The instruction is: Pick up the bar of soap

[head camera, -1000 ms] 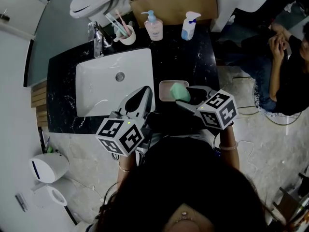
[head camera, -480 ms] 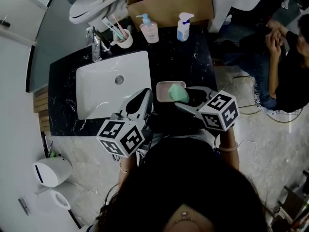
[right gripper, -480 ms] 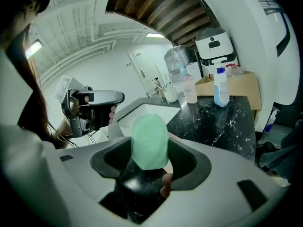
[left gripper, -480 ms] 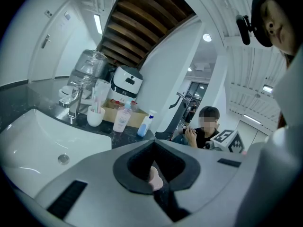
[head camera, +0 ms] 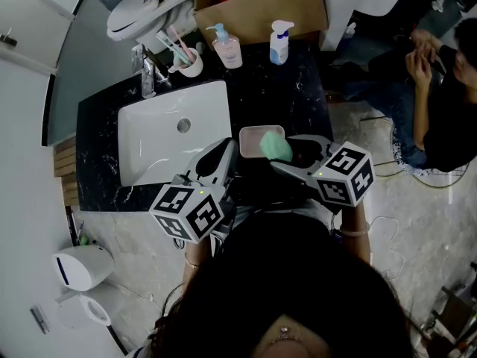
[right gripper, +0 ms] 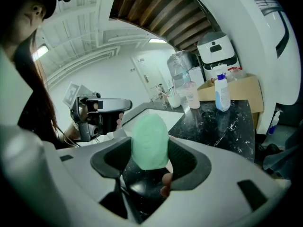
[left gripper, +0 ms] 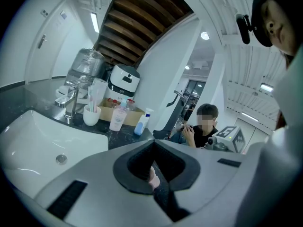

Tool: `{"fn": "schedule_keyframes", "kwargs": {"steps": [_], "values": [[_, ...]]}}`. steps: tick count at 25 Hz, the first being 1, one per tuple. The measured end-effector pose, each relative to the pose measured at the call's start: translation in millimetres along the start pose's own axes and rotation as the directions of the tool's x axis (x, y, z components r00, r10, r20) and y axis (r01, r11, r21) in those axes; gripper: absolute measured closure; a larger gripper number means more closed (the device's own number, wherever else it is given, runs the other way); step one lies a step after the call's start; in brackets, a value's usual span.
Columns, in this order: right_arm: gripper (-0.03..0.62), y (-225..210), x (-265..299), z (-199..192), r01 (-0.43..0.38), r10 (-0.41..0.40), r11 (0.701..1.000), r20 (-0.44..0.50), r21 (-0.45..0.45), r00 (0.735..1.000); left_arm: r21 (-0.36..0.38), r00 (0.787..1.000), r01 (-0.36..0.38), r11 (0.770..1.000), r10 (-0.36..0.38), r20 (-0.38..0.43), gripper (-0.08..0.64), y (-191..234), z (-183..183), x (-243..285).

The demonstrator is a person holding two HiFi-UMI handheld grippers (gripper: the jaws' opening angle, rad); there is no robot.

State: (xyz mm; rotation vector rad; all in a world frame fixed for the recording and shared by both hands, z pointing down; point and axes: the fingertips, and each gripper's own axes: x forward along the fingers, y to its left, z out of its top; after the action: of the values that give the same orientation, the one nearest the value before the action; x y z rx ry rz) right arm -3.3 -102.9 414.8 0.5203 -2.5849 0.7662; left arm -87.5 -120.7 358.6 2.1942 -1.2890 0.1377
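- Grippers, 2. Right gripper: jaws clamped on the soap. Left gripper: jaws together, holding nothing, just left of the right one.
- Bar of soap, 1, green: betw. right jaws, rounded end past the tips. In head view it overlaps the dish's right end; contact w/ dish can't be told.
- Soap dish, 1, pink: just ahead of right jaws.
- Basin, 1, white: ahead-left of left gripper, set in black counter.
- Bottles, 2: pink pump bottle, blue spray bottle, well ahead of both grippers.
- Cup w/ toothbrushes, 1; tap, 1: beyond basin.
- Cardboard box, 1: behind bottles.
- Seated person, 1: well right of right gripper.
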Motion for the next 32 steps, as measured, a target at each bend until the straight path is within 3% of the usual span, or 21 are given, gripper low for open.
{"fn": "schedule_keyframes", "kwargs": {"steps": [32], "values": [[0.347, 18, -21, 25, -0.056, 0.059, 0.998, 0.105, -0.032, 0.993, 0.025, 0.996, 0.064, 0.998, -0.062, -0.066, 0.551, -17, -6, 7]]}}
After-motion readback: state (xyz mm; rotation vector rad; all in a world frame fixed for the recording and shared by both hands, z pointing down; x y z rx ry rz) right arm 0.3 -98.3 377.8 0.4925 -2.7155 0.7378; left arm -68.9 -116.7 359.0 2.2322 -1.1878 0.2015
